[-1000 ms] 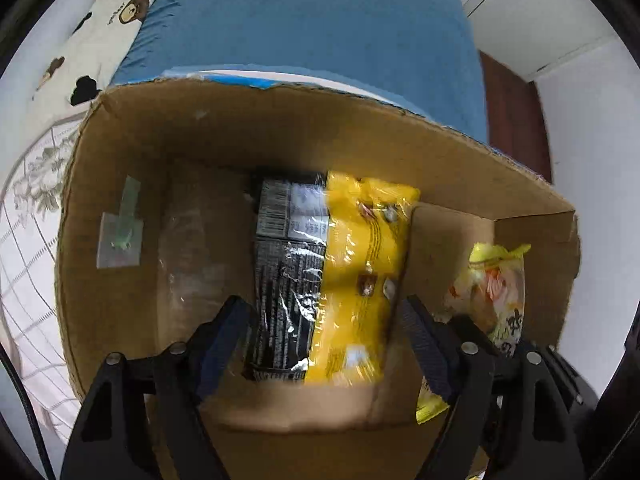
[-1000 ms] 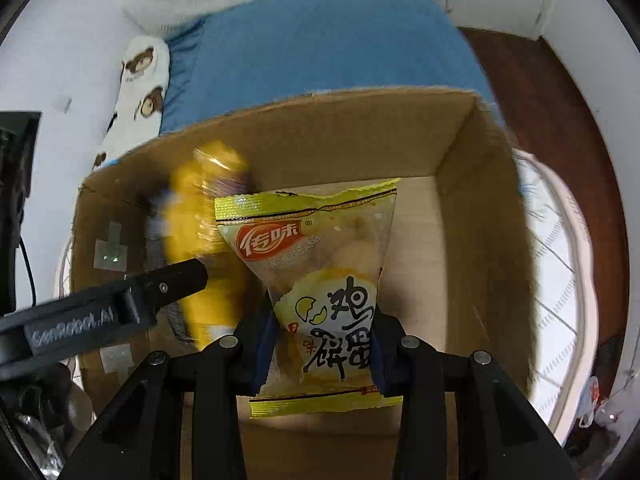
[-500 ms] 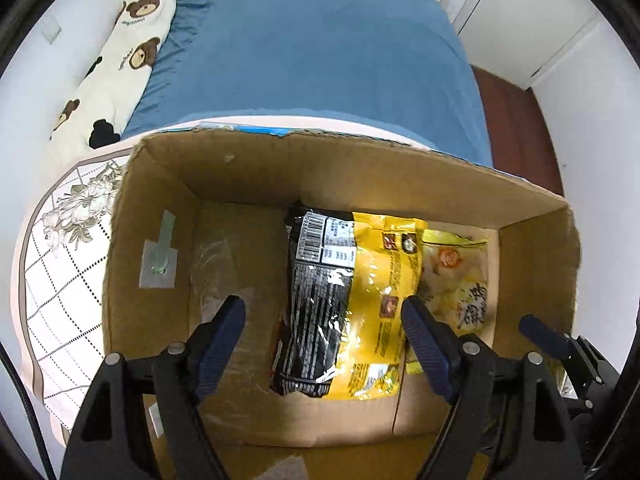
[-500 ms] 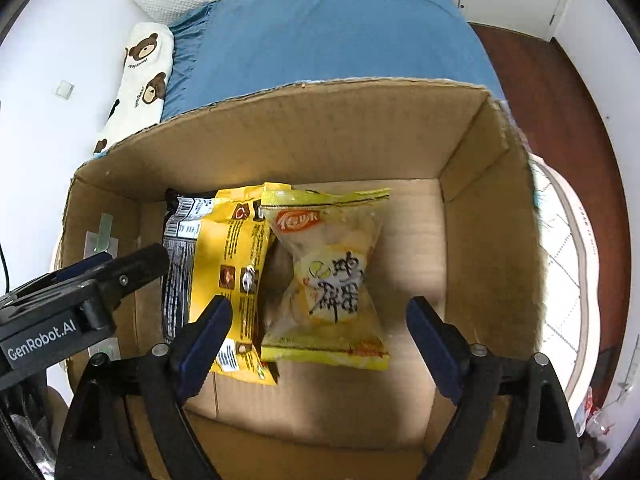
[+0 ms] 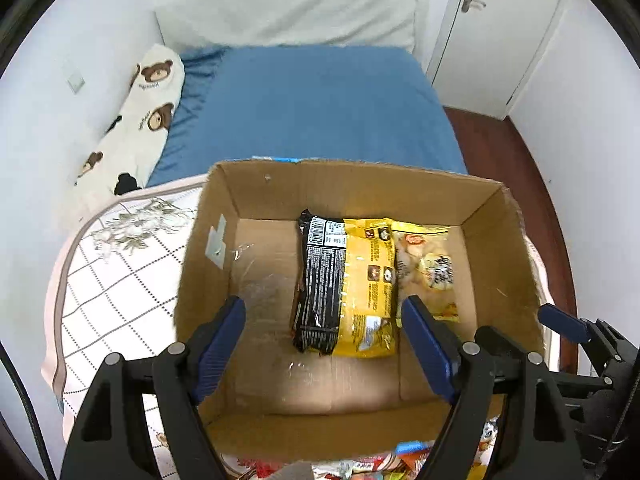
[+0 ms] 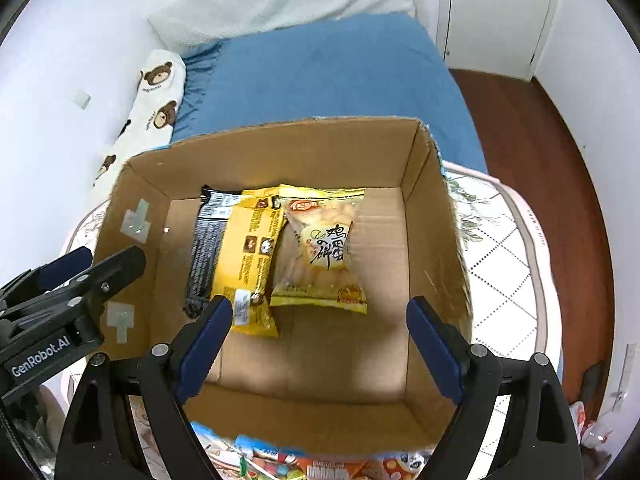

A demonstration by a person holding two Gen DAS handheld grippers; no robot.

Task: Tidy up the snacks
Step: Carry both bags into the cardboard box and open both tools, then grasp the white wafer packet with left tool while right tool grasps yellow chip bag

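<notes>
An open cardboard box [image 5: 496,216] [image 6: 436,208] stands on a patterned table. Three snack packs lie side by side on its floor: a black pack [image 5: 320,280] [image 6: 208,240], a yellow pack [image 5: 368,292] [image 6: 252,256] and a pale yellow pack with black characters [image 5: 430,268] [image 6: 324,252]. My left gripper [image 5: 324,332] hangs open above the box's near left part, with nothing between its fingers. My right gripper [image 6: 320,336] hangs open above the box's near right part, also empty. The right gripper's blue fingertips [image 5: 564,322] show at the left wrist view's right edge.
More colourful snack packs [image 6: 304,464] [image 5: 400,460] lie on the table just in front of the box. The tablecloth [image 5: 120,272] [image 6: 508,272] shows on both sides. Behind the box lie a blue bed [image 5: 312,108] and a bear-print pillow [image 5: 140,120].
My right gripper opened and let the pale yellow pack drop into the box beside the yellow one. Both grippers then rose and pulled back from the box.
</notes>
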